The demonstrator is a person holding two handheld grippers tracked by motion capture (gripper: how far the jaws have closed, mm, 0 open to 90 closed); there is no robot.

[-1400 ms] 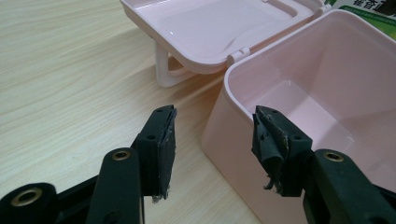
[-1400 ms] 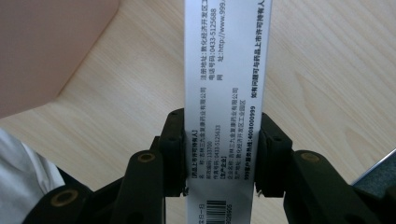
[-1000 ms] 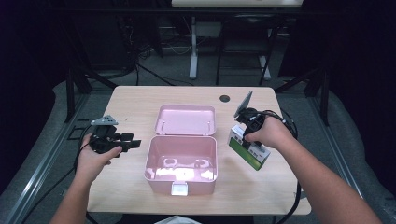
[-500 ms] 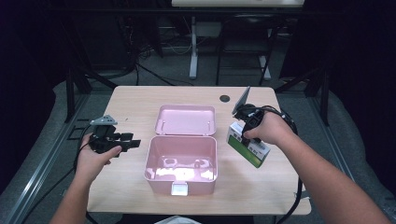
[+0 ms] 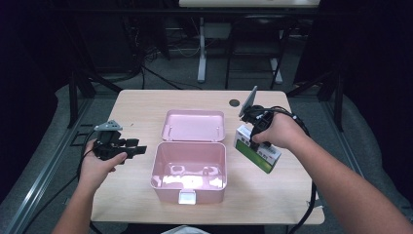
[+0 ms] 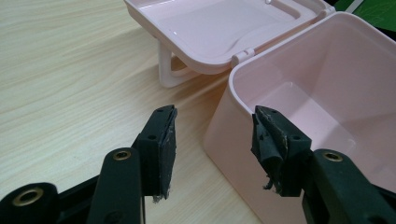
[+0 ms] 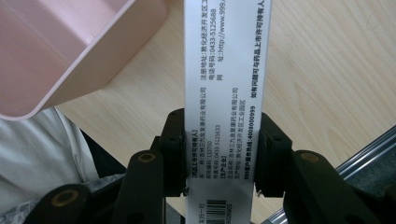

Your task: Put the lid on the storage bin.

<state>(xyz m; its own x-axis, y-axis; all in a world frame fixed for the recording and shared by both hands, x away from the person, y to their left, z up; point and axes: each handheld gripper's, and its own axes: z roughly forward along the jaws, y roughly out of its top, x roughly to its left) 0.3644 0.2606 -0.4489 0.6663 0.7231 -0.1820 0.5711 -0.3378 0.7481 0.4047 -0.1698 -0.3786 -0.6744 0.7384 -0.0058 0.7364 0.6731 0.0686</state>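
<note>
A pink plastic box (image 5: 189,171) stands open at the table's middle, its lid (image 5: 194,125) folded back flat behind it. My right gripper (image 5: 253,141) is shut on a white and green carton (image 5: 257,150), lifted a little above the table to the box's right. In the right gripper view the carton (image 7: 223,93) runs up between both pads, printed side toward the camera. My left gripper (image 5: 138,148) hovers left of the box, open and holding nothing. In the left gripper view its jaws (image 6: 212,140) stand apart in front of the box's near corner (image 6: 243,116).
A small dark round hole (image 5: 234,103) marks the table's far right. The wooden table (image 5: 136,107) has bare room left of the box and along the back. Cables trail from both grippers off the table's sides.
My right gripper has risen slightly with the carton and drawn a little toward the box. The left hand has kept still.
</note>
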